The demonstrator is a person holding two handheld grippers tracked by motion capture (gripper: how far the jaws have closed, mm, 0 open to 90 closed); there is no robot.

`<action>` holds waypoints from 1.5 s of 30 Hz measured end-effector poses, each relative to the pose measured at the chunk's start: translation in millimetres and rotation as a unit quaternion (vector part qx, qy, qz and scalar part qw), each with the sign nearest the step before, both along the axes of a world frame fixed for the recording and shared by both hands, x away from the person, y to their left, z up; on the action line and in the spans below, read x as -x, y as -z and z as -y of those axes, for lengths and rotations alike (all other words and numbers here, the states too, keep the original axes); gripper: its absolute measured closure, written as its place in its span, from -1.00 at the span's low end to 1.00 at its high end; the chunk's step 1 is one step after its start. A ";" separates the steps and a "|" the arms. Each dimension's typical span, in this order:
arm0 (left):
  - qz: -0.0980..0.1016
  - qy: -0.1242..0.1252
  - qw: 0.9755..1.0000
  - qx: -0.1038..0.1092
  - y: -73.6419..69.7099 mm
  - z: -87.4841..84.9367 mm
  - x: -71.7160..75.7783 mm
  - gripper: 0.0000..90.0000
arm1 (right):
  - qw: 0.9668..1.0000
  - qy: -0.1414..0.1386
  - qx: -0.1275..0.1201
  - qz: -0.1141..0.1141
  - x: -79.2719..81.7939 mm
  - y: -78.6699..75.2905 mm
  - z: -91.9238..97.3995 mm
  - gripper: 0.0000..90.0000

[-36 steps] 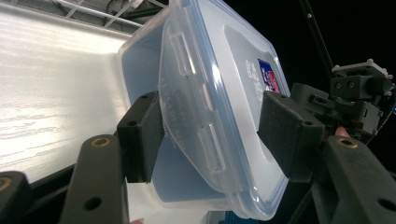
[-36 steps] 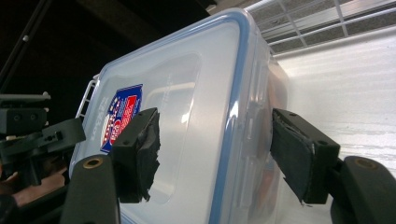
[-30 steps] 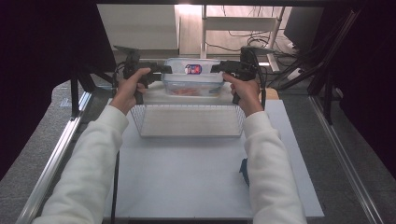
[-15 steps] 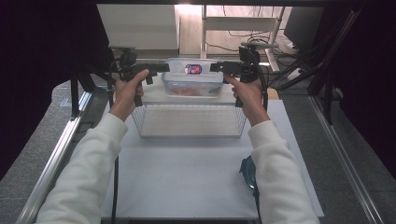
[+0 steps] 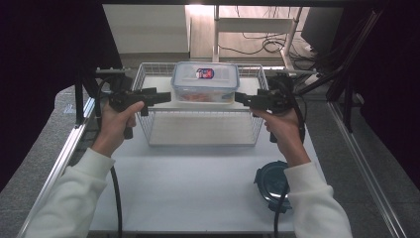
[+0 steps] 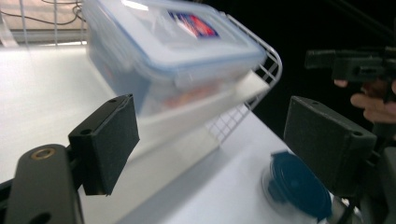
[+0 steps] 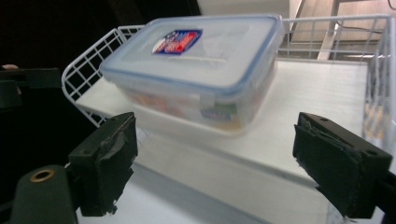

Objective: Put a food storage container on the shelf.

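**Both tongs let go beside the lidded box**

The left tongs (image 5: 166, 96) stand released, jaws just opened and nothing between them, near the left end of the clear food container (image 5: 205, 82). It rests, lid clipped on (blue-edged), in the white wire basket (image 5: 198, 133) on the desk (image 5: 188, 188). The right tongs (image 5: 239, 98) are likewise released. A round blue lid (image 5: 271, 182) lies near-right.

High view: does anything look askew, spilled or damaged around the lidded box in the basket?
Nothing stands out. The lidded box sits level and closed on the white shelf inside the wire basket; no spill. A blue round lid lies flat on the table, apart.
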State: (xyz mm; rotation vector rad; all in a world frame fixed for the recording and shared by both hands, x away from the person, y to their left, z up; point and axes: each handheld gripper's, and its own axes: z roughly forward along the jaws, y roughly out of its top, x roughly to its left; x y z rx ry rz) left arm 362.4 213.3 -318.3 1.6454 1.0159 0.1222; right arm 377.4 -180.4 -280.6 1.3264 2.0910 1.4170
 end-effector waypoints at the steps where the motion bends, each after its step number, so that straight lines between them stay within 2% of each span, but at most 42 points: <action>1: 0.004 -0.001 1.000 -0.010 2.3 -0.5 5.8 -0.62 | 1.000 -0.001 0.001 0.004 4.1 1.8 2.7 -0.65; 4: 0.017 -0.004 0.999 -0.035 10.0 -2.0 24.2 -0.61 | 1.000 -0.007 0.005 0.017 20.4 10.2 13.8 -0.63; 5: 0.017 -0.004 0.999 -0.035 10.0 -2.0 24.2 -0.60 | 1.000 -0.008 0.011 0.024 26.4 13.0 16.9 -0.61; 6: 0.023 -0.005 0.998 -0.050 15.0 -2.3 36.7 -0.59 | 0.999 -0.011 0.019 0.029 32.7 16.1 19.6 -0.61; 8: 0.026 -0.005 0.998 -0.059 21.2 -2.2 47.7 -0.59 | 0.999 -0.021 0.025 0.034 44.7 22.9 25.8 -0.58; 9: 0.026 -0.005 0.998 -0.059 21.2 -2.2 47.7 -0.59 | 0.999 -0.021 0.025 0.034 44.7 22.9 25.8 -0.58; 10: 0.026 -0.006 0.997 -0.069 29.7 -1.4 58.8 -0.58 | 0.999 -0.029 0.026 0.037 57.7 32.2 32.0 -0.55; 12: 0.024 -0.005 0.997 -0.070 32.7 -1.3 62.3 -0.58 | 0.998 -0.035 0.022 0.036 63.2 37.2 34.3 -0.53; 13: 0.019 0.001 0.997 -0.074 40.6 -1.5 72.2 -0.58 | 0.998 -0.047 0.022 0.032 73.3 48.3 37.2 -0.48; 17: 0.012 0.010 0.997 -0.075 57.2 -3.5 92.9 -0.56 | 0.997 -0.064 0.032 0.021 91.7 71.4 39.3 -0.38; 18: 0.009 0.010 0.997 -0.078 62.9 -4.2 99.9 -0.56 | 0.997 -0.070 0.032 0.015 94.5 75.7 39.5 -0.37; 19: 0.009 0.010 0.997 -0.078 62.9 -4.2 99.9 -0.56 | 0.996 -0.076 0.034 0.008 99.1 83.3 40.2 -0.36; 20: 0.003 0.009 0.997 -0.081 72.3 -5.8 109.8 -0.56 | 0.996 -0.079 0.036 0.002 102.8 89.3 40.9 -0.35; 21: 0.003 0.009 0.997 -0.081 72.3 -5.8 109.8 -0.55 | 0.996 -0.079 0.036 0.002 102.8 89.3 40.9 -0.35; 22: -0.006 0.010 0.997 -0.080 80.6 -7.0 116.9 -0.55 | 0.995 -0.085 0.041 -0.009 108.2 101.6 42.7 -0.33; 24: -0.010 0.009 0.996 -0.085 90.0 -6.9 123.8 -0.54 | 0.995 -0.086 0.043 -0.017 111.6 111.0 45.0 -0.33; 27: -0.018 0.013 0.995 -0.092 105.1 -6.9 128.3 -0.50 | 0.995 -0.085 0.038 -0.030 116.4 124.2 48.2 -0.31; 29: -0.024 0.003 0.996 -0.083 114.1 -7.5 127.5 -0.48 | 0.995 -0.082 0.040 -0.040 118.5 131.4 48.9 -0.29; 32: -0.038 0.003 0.994 -0.098 123.5 -4.5 124.1 -0.48 | 0.995 -0.079 0.046 -0.045 119.9 138.3 48.3 -0.25; 36: -0.048 -0.003 0.994 -0.100 130.2 -4.6 122.3 -0.48 | 0.994 -0.084 0.058 -0.048 120.2 143.8 46.2 -0.19; 45: -0.052 -0.016 0.994 -0.094 128.0 -8.4 124.0 -0.50 | 0.994 -0.074 0.063 -0.044 120.9 140.4 47.4 -0.16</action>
